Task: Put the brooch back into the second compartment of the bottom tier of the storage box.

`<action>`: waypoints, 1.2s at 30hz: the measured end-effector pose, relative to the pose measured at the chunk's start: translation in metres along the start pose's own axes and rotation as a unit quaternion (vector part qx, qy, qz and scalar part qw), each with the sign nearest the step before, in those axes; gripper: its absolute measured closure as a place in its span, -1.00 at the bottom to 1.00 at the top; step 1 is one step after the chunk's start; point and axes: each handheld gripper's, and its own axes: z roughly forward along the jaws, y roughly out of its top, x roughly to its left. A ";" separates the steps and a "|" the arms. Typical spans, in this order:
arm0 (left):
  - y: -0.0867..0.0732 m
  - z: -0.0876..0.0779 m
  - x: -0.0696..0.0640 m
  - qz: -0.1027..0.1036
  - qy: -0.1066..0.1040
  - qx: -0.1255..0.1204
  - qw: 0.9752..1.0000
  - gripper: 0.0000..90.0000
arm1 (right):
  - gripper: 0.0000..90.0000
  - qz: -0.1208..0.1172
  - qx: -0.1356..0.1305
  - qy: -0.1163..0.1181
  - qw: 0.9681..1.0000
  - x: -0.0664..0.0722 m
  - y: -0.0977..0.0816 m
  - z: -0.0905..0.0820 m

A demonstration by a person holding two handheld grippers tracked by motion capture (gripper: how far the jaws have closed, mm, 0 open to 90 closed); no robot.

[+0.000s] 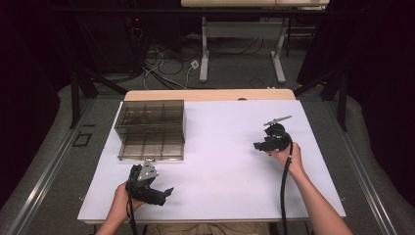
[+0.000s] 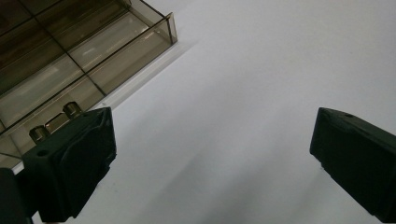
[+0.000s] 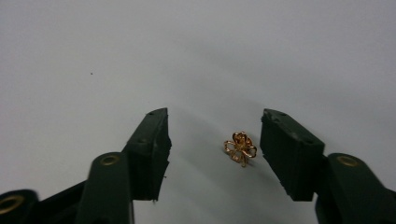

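The small gold flower-shaped ornament (image 3: 240, 148) lies on the white table (image 1: 220, 161), between the 2 jaws of the right gripper (image 3: 215, 144) and just beside its right jaw, not yet pinched. That gripper (image 1: 259, 145) sits at the table's right side, jaws partly apart. The left gripper (image 1: 164, 192), near left, is spread wide and holds nothing, with the smoky clear compartment box (image 1: 150, 129) just beyond it.

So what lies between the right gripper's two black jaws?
A small gold flower-shaped earring on the white table, nearer the right-hand jaw in the right gripper view, untouched.
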 end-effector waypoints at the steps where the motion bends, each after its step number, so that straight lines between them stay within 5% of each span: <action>1: 0.000 0.000 0.000 0.000 0.000 0.000 1.000 -0.99 | 0.07 -0.005 0.000 -0.006 1.000 -0.001 0.000 0.000; 22: 0.000 0.003 0.001 0.002 -0.001 0.009 1.000 -0.97 | 0.62 -0.008 0.021 -0.044 0.999 0.001 -0.003 0.006; 26: 0.000 0.003 0.000 0.003 0.000 0.009 1.000 -0.97 | 0.79 -0.006 0.017 -0.034 0.999 -0.001 -0.005 0.006; 36: 0.000 0.002 0.001 0.004 0.001 0.007 1.000 -0.96 | 0.84 -0.014 0.009 -0.031 0.999 -0.002 -0.006 0.004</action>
